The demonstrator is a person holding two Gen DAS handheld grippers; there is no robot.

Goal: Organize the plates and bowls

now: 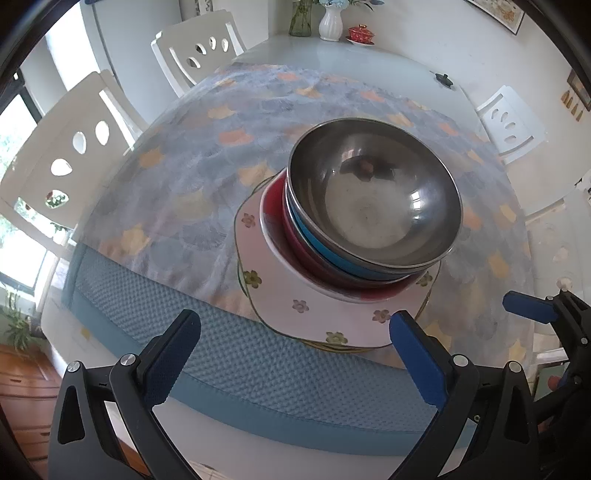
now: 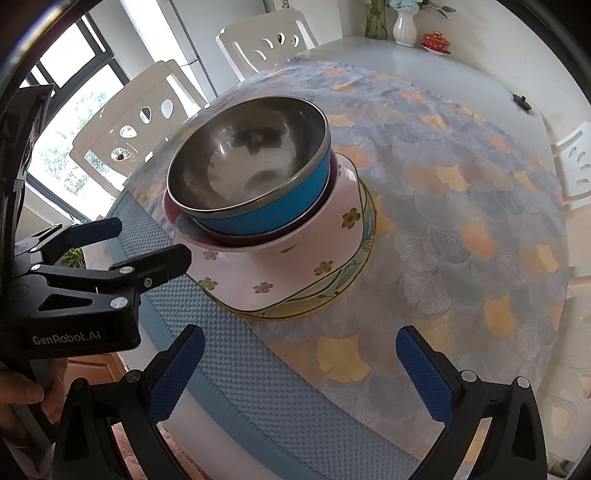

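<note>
A steel bowl with a blue outside tops a stack. Under it sit a red bowl, a white dish, a pink flowered square plate and a yellow-rimmed plate. The stack rests on the patterned tablecloth near the table's front edge. My left gripper stands open just in front of the stack, holding nothing. My right gripper is open and empty too, to the right of the stack. One of its blue fingers shows in the left wrist view.
A blue textured mat lines the near table edge. White chairs stand on the left and far sides. Vases and a red cup set stand at the far end. A hand holds the left gripper.
</note>
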